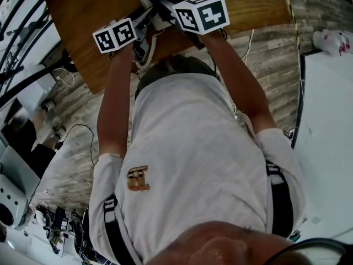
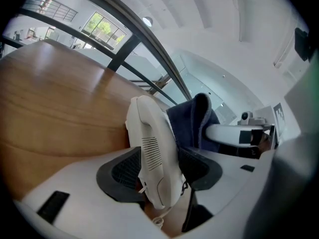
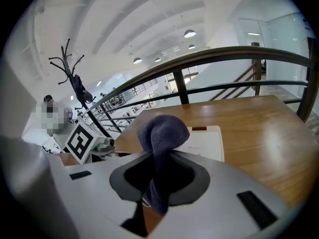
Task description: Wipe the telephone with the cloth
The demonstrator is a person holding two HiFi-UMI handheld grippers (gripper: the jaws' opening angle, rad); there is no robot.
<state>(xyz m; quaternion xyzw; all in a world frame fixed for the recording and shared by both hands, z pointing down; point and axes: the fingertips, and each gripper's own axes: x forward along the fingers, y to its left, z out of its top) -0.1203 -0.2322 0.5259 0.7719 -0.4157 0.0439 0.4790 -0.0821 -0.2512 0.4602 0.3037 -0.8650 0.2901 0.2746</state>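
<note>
Left gripper view first: the left tool [image 2: 160,176] is clamped on the white handset [image 2: 152,148], a pad pressing each side. The handset stands on edge, slotted face turned left, poking out over the wooden tabletop [image 2: 55,108]. A curl of cord [image 2: 157,222] shows beneath it. Right up against the handset's right side sits the dark blue cloth [image 2: 192,121].

Over to the right gripper view: the right tool [image 3: 158,180] pinches that cloth, jaws closed on its lower fold, the bunched top bulging above them. Beyond it, a flat white base [image 3: 205,142] lies on the tabletop.

Head view now: both tools are close together over the tabletop's near edge, with the person's arms [image 1: 113,104] stretched forward.
</note>
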